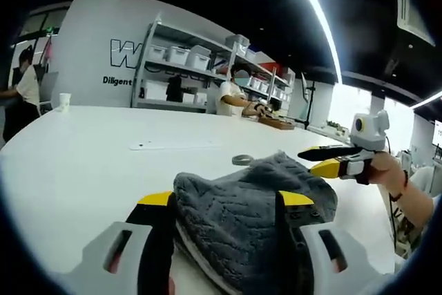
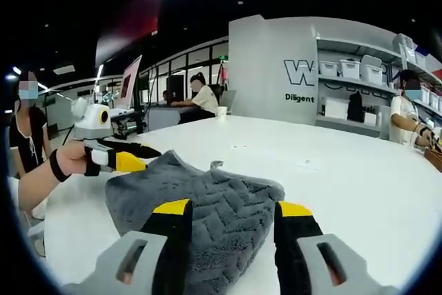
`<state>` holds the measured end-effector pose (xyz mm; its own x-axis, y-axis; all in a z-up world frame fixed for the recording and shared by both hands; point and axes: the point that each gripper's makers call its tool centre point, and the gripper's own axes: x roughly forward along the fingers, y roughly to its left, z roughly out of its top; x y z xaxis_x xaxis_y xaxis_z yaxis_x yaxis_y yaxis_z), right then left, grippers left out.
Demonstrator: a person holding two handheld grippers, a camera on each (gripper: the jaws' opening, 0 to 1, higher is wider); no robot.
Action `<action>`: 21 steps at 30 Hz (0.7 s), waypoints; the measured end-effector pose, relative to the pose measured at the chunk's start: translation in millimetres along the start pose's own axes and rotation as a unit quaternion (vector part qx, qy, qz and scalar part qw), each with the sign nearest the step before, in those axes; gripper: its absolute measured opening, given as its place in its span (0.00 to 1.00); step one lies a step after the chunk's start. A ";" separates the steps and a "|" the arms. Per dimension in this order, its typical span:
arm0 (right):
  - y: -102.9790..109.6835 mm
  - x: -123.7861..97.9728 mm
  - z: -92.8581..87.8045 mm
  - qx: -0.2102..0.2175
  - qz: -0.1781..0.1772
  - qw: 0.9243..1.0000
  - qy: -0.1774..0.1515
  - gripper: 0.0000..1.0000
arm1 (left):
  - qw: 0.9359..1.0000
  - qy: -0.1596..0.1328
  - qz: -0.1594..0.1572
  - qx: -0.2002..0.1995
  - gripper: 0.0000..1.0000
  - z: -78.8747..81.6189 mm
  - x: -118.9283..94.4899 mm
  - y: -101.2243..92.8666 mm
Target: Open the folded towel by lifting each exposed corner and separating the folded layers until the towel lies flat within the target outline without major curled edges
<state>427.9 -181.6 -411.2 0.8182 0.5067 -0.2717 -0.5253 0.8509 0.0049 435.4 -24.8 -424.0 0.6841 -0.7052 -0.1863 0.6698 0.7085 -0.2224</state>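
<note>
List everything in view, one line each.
Towel: one, grey, folded, on the table between both claws.
Table: one, white, large.
Tape roll: one, grey, on the table behind the towel.
Cup: one, white, far table edge.
Shelving: one, with white bins, at the back wall.
People: several, at the room's edges.
Left claw: yellow-tipped, open around the towel.
Right claw: yellow-tipped, open over the towel.

Grey quilted towel (image 1: 252, 205) (image 2: 197, 208) lies folded and bunched on the white table (image 1: 76, 164)
</note>
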 end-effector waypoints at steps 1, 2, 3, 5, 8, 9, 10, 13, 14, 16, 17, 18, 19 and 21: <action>-2.8 0.7 -0.8 0.000 -0.002 1.000 0.001 0.44 | 1.000 0.004 0.004 0.006 0.56 -0.7 0.6 0.6; -3.2 0.8 -0.8 0.001 -0.003 1.000 0.001 0.44 | 1.000 0.003 0.004 0.006 0.56 -0.1 0.5 0.4; -4.0 1.6 -0.9 0.001 -0.002 1.000 0.001 0.44 | 1.000 0.003 0.003 0.006 0.56 0.0 0.6 -0.2; -6.4 3.9 -1.2 -0.003 -0.002 1.000 0.007 0.45 | 1.000 0.008 0.008 0.011 0.55 -2.9 2.0 -0.7; -10.3 4.3 2.3 0.007 -0.008 1.000 -0.001 0.44 | 1.000 0.011 0.008 0.008 0.55 -4.8 2.8 -0.4; -10.0 4.8 4.3 0.011 -0.003 1.000 -0.006 0.44 | 1.000 0.011 0.009 0.007 0.55 -4.7 2.8 -0.1; -11.8 5.7 4.5 0.013 -0.006 1.000 -0.006 0.44 | 1.000 0.008 0.012 0.013 0.55 -3.9 3.5 0.3; -14.7 7.9 1.9 0.013 -0.010 1.000 0.002 0.44 | 1.000 0.009 0.022 0.018 0.54 -5.1 5.0 2.9; -15.1 8.0 1.7 0.014 -0.010 1.000 0.002 0.44 | 1.000 0.007 0.021 0.019 0.54 -4.7 5.6 3.5; -14.5 7.0 3.6 0.022 -0.009 1.000 -0.004 0.44 | 1.000 0.005 0.021 0.019 0.52 -4.5 6.4 4.7; -14.3 7.2 4.4 0.024 -0.008 1.000 -0.005 0.44 | 1.000 0.004 0.022 0.018 0.52 -4.6 6.7 5.7; -14.1 8.0 5.0 0.027 -0.008 1.000 -0.005 0.44 | 1.000 0.003 0.024 0.017 0.51 -5.0 7.2 7.0; -14.0 8.3 5.2 0.027 -0.008 1.000 -0.006 0.44 | 1.000 0.003 0.025 0.017 0.50 -5.1 7.3 7.3; -13.8 9.6 5.6 0.024 -0.008 1.000 -0.006 0.44 | 1.000 0.002 0.026 0.016 0.50 -5.8 8.1 8.2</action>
<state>444.2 -187.7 -408.5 0.8291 0.4942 -0.2613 -0.5007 0.8644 0.0460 444.8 -24.9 -432.9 0.7175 -0.6668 -0.2014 0.6414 0.7453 -0.1821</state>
